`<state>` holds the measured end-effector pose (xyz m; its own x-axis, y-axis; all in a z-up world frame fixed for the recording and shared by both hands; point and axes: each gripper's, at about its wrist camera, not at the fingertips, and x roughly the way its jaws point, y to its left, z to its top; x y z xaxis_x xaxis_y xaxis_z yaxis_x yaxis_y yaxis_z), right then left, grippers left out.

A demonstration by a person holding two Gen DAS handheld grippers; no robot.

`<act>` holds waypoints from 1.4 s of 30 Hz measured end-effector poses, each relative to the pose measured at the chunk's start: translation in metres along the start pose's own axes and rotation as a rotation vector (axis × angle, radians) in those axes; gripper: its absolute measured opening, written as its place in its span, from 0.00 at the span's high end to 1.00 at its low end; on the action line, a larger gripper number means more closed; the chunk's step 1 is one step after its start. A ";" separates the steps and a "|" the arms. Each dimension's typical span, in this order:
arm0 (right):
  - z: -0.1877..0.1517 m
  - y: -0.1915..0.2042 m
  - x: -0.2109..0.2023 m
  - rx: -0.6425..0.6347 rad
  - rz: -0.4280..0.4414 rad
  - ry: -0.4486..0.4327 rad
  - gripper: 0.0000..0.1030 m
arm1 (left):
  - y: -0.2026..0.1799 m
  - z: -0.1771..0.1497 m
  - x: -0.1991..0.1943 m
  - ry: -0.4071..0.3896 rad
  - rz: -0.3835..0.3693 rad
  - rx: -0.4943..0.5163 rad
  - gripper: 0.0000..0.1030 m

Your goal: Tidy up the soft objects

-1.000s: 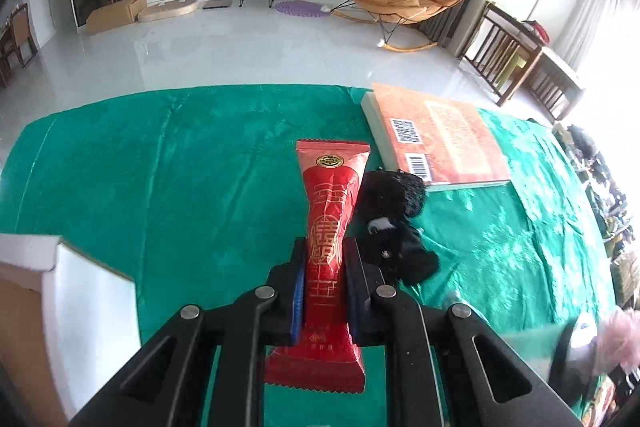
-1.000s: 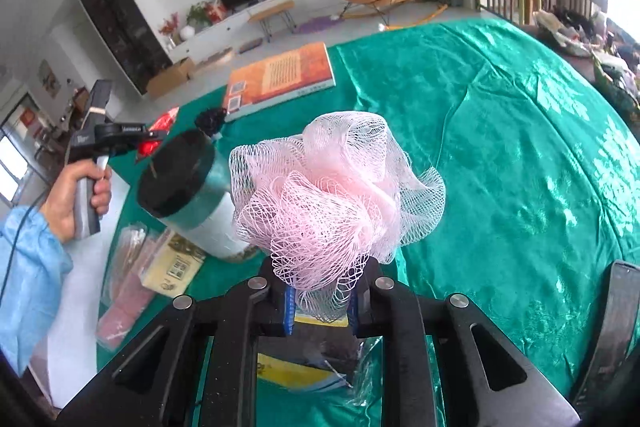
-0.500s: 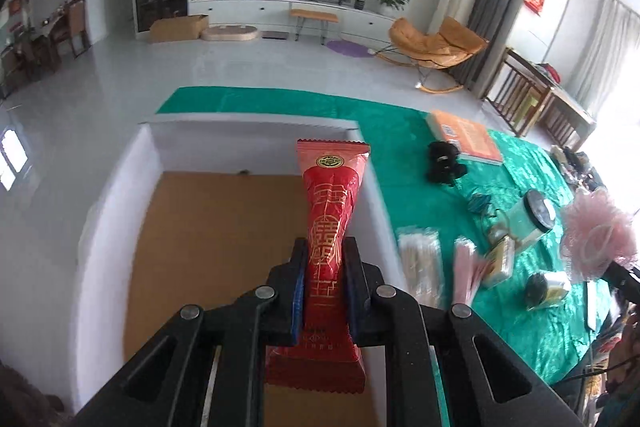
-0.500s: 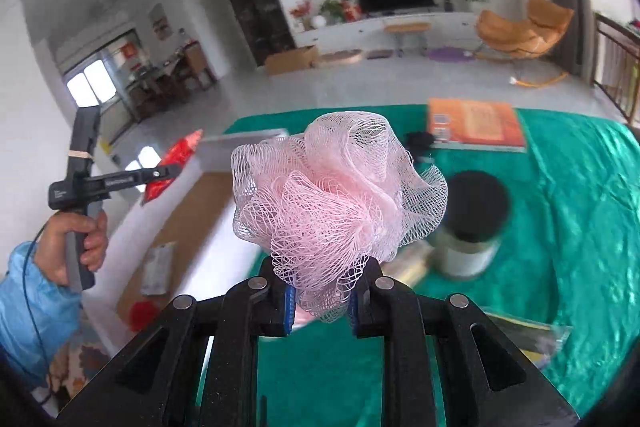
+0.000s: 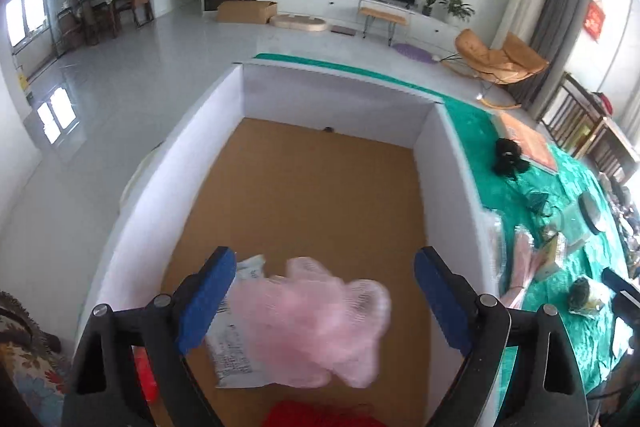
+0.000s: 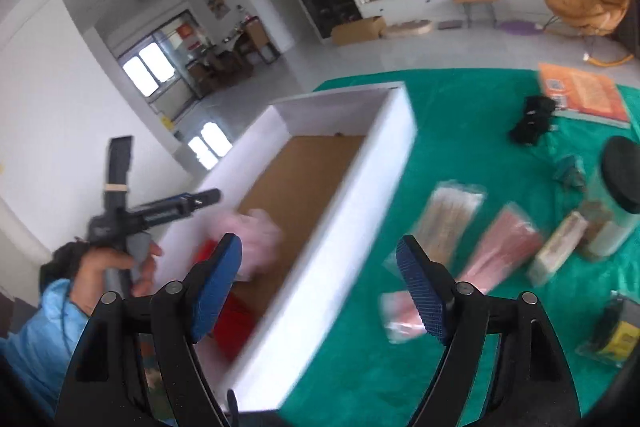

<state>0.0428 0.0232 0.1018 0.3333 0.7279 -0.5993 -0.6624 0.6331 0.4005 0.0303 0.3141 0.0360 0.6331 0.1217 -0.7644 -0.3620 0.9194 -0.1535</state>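
A white box with a brown floor stands on the green cloth. My left gripper is open above its near end. A blurred pink mesh puff is in the box below it, over a white packet. A red item lies at the box's near edge. My right gripper is open and empty over the box's right wall. The pink puff and a red item show blurred inside the box.
On the cloth right of the box lie several clear packets, a jar with a black lid, a black soft toy and an orange book. The left hand-held gripper is seen at the box's left side.
Both grippers have opened. The left let go of the red packet and the right let go of the pink puff, both now in the box. The right gripper moved toward the box.
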 end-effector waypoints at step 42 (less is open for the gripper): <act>-0.127 -0.256 -0.058 0.324 -0.796 0.020 0.11 | -0.308 -0.145 0.112 0.121 -0.237 0.544 0.00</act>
<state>0.1072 -0.2146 -0.0538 0.6035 0.0319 -0.7967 -0.0108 0.9994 0.0318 0.1133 -0.0093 -0.0929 0.5596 -0.1238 -0.8195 0.2011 0.9795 -0.0106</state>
